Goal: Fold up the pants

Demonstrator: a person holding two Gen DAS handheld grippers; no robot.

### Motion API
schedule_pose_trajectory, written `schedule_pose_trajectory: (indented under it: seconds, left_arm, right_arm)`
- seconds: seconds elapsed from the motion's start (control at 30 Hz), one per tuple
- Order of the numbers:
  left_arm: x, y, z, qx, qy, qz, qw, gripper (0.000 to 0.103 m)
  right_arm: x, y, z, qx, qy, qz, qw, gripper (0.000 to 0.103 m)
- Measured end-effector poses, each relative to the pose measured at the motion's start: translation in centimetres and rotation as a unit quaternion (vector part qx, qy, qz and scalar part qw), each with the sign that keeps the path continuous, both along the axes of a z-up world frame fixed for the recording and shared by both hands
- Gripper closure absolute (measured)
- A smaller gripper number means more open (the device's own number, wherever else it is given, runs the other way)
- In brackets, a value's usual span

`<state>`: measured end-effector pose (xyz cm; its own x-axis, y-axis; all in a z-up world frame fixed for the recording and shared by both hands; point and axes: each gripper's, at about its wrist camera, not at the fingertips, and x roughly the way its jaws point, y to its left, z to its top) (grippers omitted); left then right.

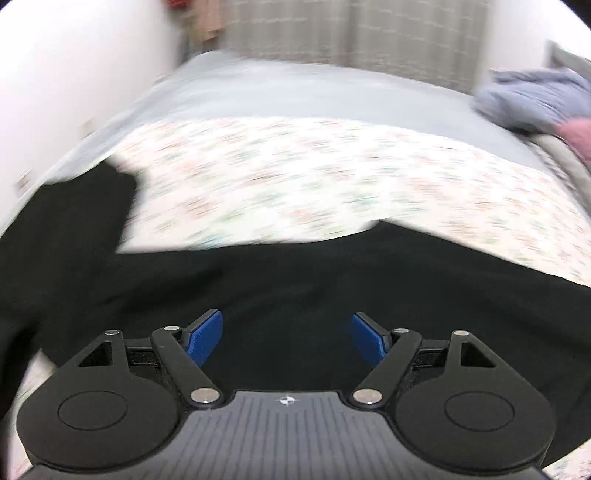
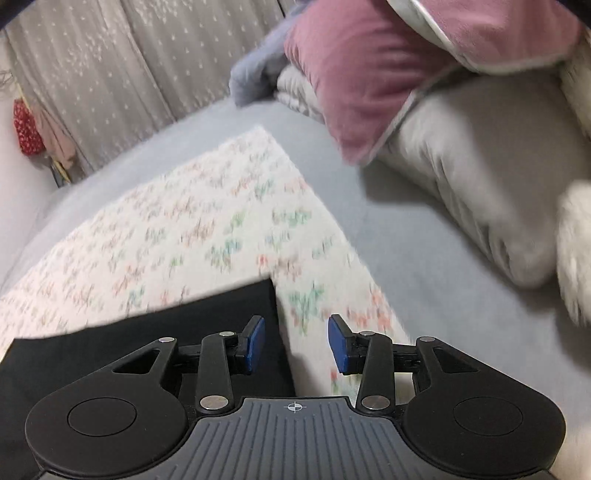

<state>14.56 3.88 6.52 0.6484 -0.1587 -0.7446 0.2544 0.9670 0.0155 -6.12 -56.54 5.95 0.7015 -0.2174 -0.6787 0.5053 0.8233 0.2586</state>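
Observation:
Black pants (image 1: 280, 273) lie spread across a white floral cloth (image 1: 295, 173) on the bed, with one part reaching up at the left. My left gripper (image 1: 287, 334) is open and empty, hovering over the middle of the pants. In the right wrist view a straight-edged end of the pants (image 2: 155, 325) lies at the lower left on the floral cloth (image 2: 192, 229). My right gripper (image 2: 296, 341) is open and empty, straddling the pants' right edge. Both views are motion blurred.
The bed has a grey-blue sheet (image 2: 424, 251). A pink pillow (image 2: 369, 81), a grey pillow (image 2: 480, 177) and a blue-grey blanket (image 1: 535, 96) are piled at the right. Curtains (image 1: 351, 33) hang behind and a white wall (image 1: 74, 74) is at the left.

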Motion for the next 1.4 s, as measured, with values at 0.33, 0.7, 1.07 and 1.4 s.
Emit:
schedule_pose_trajectory:
  seconds: [0.33,0.7,1.07,1.4]
  left_arm:
    - [4.4,-7.6,-9.6,0.001,0.042,-0.007,0.9991,0.024]
    - [4.3,-4.5,-8.7,-0.004,0.035,0.029,0.999,0.025]
    - [3.3,-6.2,-9.2,-0.016,0.039,0.008,0.9991,0.025]
    - [0.8,-5.5,-8.3,-0.005,0.014,0.005,0.9999,0.025]
  right_arm:
    - [5.4,2.2,-2.0,-0.094,0.061,0.087,0.99,0.099]
    - [6.9,2.2,-2.6,-0.156,0.095,0.044,0.982,0.103]
    - [5.4,10.1,-0.3,-0.185,0.042,0.167,0.968,0.087]
    - [2.4,21.5,-3.3,-0.197,0.079,0.322,0.923,0.085]
